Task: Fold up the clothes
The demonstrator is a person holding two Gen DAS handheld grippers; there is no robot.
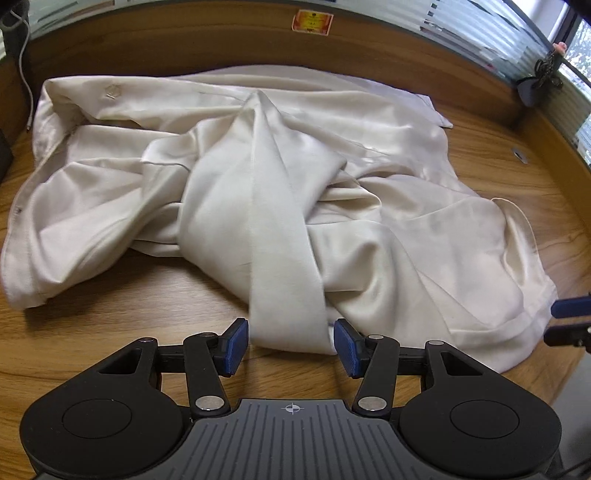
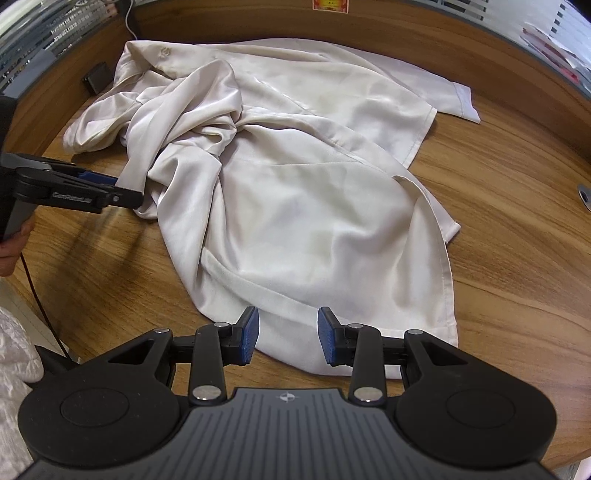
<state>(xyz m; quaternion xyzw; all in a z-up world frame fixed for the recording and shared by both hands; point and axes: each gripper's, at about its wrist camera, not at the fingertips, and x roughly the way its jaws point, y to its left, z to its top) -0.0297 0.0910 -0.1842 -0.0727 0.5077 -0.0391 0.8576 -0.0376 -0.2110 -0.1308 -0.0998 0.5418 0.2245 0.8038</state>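
Note:
A cream satin shirt (image 1: 369, 110) lies crumpled on the wooden table (image 1: 147, 295), its collar at the far left. My left gripper (image 1: 290, 347) is open, and a long folded strip of the shirt lies between its blue pads (image 1: 234, 347). In the right wrist view the shirt (image 2: 314, 184) spreads toward me. My right gripper (image 2: 288, 336) is open with the near hem between its fingers. The left gripper (image 2: 122, 190) shows side-on at the left, its fingers around a fold, held by a hand (image 2: 14, 240). The right gripper's fingertips (image 1: 569, 321) show at the right edge, by the hem.
A raised wooden wall (image 1: 184, 48) runs along the table's back, with an orange sticker (image 1: 312, 22). A white cable (image 1: 26, 74) hangs at far left, near a small black box (image 2: 96, 77). A metal grommet (image 1: 519, 153) sits at right. The table edge curves close on the right.

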